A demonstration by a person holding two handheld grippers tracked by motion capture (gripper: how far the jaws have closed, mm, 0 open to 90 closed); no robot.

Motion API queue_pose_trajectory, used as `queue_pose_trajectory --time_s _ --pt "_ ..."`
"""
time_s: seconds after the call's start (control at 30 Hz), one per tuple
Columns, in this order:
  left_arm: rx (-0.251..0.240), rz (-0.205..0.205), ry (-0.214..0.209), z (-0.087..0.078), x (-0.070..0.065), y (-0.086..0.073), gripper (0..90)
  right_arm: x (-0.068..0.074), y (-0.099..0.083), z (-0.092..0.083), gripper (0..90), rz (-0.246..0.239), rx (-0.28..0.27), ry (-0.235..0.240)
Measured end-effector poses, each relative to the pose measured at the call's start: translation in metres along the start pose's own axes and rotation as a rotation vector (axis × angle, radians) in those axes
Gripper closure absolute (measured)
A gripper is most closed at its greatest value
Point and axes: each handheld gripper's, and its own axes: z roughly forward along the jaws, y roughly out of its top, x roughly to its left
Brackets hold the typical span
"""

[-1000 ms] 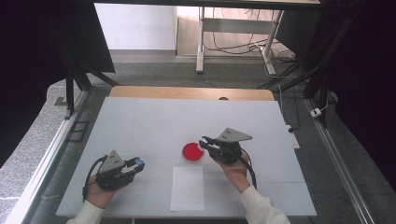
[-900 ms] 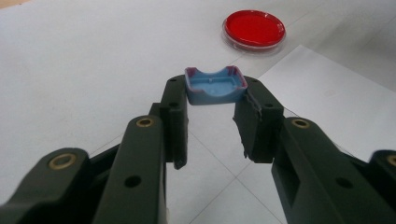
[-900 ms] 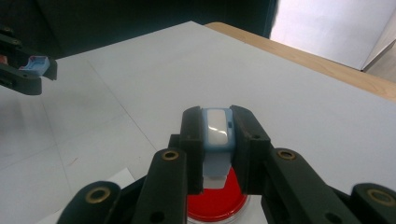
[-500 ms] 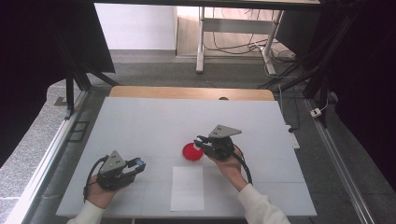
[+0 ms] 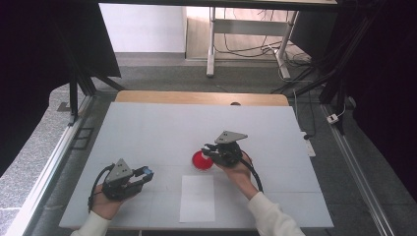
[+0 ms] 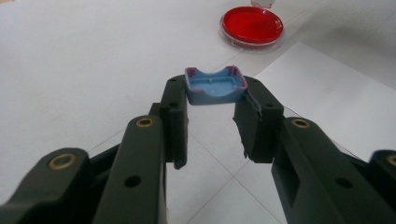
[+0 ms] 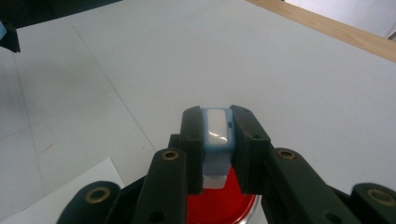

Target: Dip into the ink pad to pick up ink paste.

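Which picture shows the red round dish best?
The left gripper view: the red dish lies whole and close on the table. In the high view it is small, partly behind the right hand-held gripper. The right gripper view shows a slice between the jaws.

It looks like a laboratory or test room: a white table [image 5: 147,132] stands between black curtains [image 5: 44,59], with metal rails [image 5: 361,172] and loose cables [image 5: 246,49] on the floor.
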Motion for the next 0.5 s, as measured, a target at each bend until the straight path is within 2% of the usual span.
queue_pose_trajectory --time_s 0.5 --pt "0.002 0.0 -0.005 0.0 0.0004 0.0 65.5 -0.0001 -0.0003 0.0088 74.9 -0.013 0.024 -0.002"
